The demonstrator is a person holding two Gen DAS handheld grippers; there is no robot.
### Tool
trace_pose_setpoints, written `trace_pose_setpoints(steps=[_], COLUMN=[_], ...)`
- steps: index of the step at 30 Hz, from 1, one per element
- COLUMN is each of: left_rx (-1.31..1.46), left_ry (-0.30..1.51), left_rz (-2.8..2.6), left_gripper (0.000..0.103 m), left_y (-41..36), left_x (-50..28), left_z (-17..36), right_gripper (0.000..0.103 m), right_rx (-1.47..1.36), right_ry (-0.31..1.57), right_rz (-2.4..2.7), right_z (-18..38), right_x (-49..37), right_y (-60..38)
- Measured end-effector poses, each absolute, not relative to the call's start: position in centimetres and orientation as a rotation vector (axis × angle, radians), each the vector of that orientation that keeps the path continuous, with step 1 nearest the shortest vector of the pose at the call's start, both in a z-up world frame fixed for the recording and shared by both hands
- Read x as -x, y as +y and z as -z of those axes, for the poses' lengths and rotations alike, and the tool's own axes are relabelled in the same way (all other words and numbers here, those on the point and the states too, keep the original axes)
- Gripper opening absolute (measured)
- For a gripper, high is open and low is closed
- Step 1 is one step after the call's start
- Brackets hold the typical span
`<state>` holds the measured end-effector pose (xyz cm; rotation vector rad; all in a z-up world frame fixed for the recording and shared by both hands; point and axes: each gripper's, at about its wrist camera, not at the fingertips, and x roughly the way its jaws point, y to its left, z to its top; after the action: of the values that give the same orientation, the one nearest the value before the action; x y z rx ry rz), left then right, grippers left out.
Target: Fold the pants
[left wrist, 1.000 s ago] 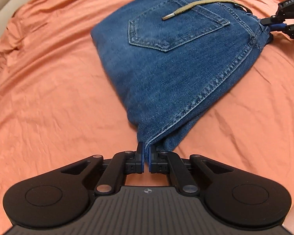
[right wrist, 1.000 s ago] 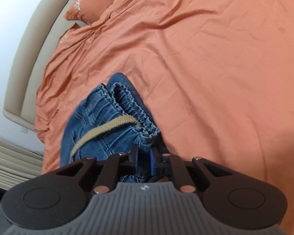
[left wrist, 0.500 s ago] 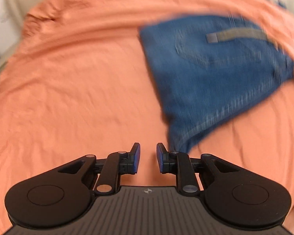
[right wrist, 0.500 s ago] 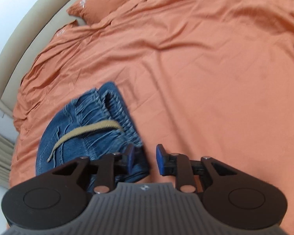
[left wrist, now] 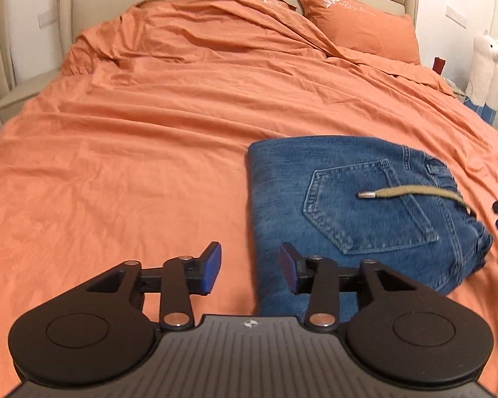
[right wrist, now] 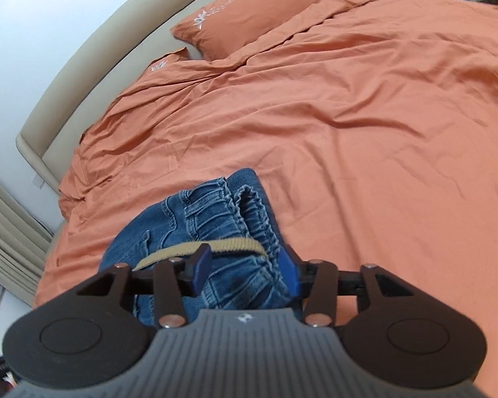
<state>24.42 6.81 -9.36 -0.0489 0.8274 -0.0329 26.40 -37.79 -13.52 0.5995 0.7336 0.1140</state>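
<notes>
Both grippers have just been opening and letting go: the left gripper point(left wrist: 249, 267) and right gripper point(right wrist: 245, 263) are standing released, no denim between their pads. The folded pants point(left wrist: 355, 219) are lying at three o'clock on the bed point(left wrist: 149, 132), suggesting the fold is finishing. No containers are showing.

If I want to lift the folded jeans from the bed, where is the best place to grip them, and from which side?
Probably grip the jeans at the gathered waistband, coming in low from the side where the right gripper hangs open. There the layers stack thick with an open edge. The opposite edge is a smooth fold lying flat on the sheet.
</notes>
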Motion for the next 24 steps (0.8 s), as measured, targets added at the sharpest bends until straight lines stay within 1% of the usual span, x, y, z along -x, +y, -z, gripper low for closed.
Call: trace_pose_setpoints(steps=[2,6,9,11,12,13,24], left_rx=[0.058,0.065,0.072,0.095,0.112,0.136,0.434], left_ry=[0.835,0.849,0.859,0.866,0.872,0.879,0.971], left_rz=[0.041,0.045,0.052,0.066,0.073,0.081,0.17], left_gripper=[0.059,0.065,0.072,0.076,0.076,0.076,0.08], left_y=[6.6,6.8,7.2,7.5,7.6,7.9,10.9], left_x=[-25.2,-26.7,-28.0,-28.8,-29.2,-29.7,-33.4], left_z=[9.9,10.6,11.2,11.7,12.0,12.3,16.1], right_gripper=[0.051,0.054,0.055,0.059,0.066,0.07,0.07], right_rx=[-0.581,-0.542,-0.488,-0.471,-0.468,-0.468,-0.572], right_ry=[0.748,0.767,0.774,0.774,0.776,0.778,0.832], right_rz=[-0.108,-0.11,-0.118,-0.138,-0.147,-0.158,-0.26], right_z=[13.8,14.4,14.6,14.8,14.8,15.0,17.5], right_x=[-27.2,-28.7,-29.9,-30.5,-30.7,-30.9,-33.5], right_y=[-37.6,-37.1,-36.7,-36.7,-36.7,-36.8,-38.3])
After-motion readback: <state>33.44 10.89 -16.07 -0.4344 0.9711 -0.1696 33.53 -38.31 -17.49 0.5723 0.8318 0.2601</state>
